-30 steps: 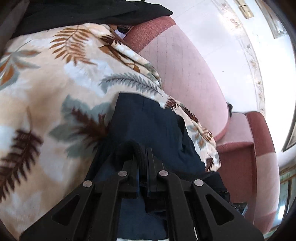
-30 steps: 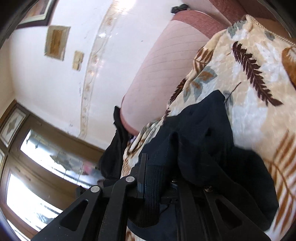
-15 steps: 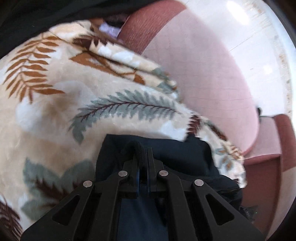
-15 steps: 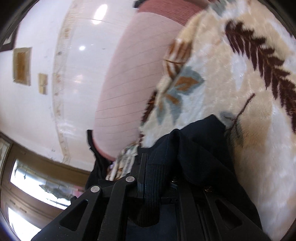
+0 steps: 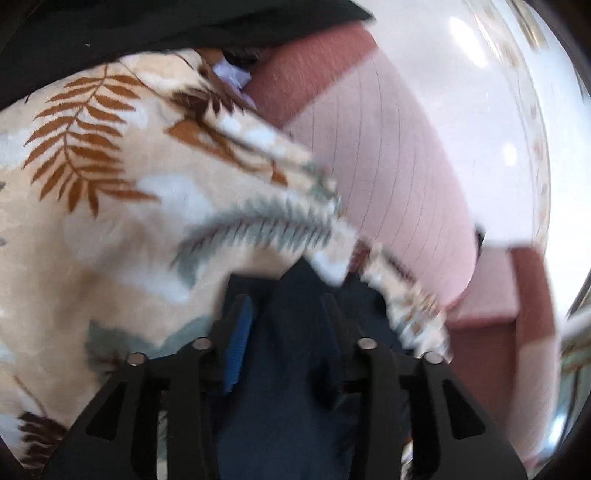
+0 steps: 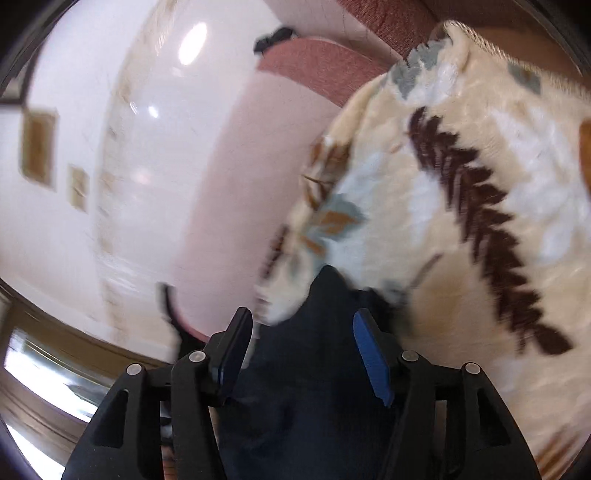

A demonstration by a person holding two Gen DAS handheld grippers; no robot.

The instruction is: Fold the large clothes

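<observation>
A dark navy garment (image 5: 291, 369) lies on a cream blanket with a leaf print (image 5: 110, 206). In the left wrist view my left gripper (image 5: 286, 306) is open, its fingers apart, with the navy cloth lying loose between them. In the right wrist view the same garment (image 6: 306, 369) lies between the spread fingers of my right gripper (image 6: 303, 325), which is also open. The blue pads (image 6: 371, 354) show bare. Both views are blurred by motion.
The blanket (image 6: 461, 206) covers a pink sofa (image 5: 399, 177) with a darker red armrest (image 5: 528, 325). A black cloth (image 5: 147, 26) lies at the blanket's far edge. A white wall (image 6: 66, 110) with small frames and a window (image 6: 48, 373) stand behind.
Both grippers were shut on the navy garment and have opened, letting it go onto the blanket. Both have also moved forward towards the sofa back.
</observation>
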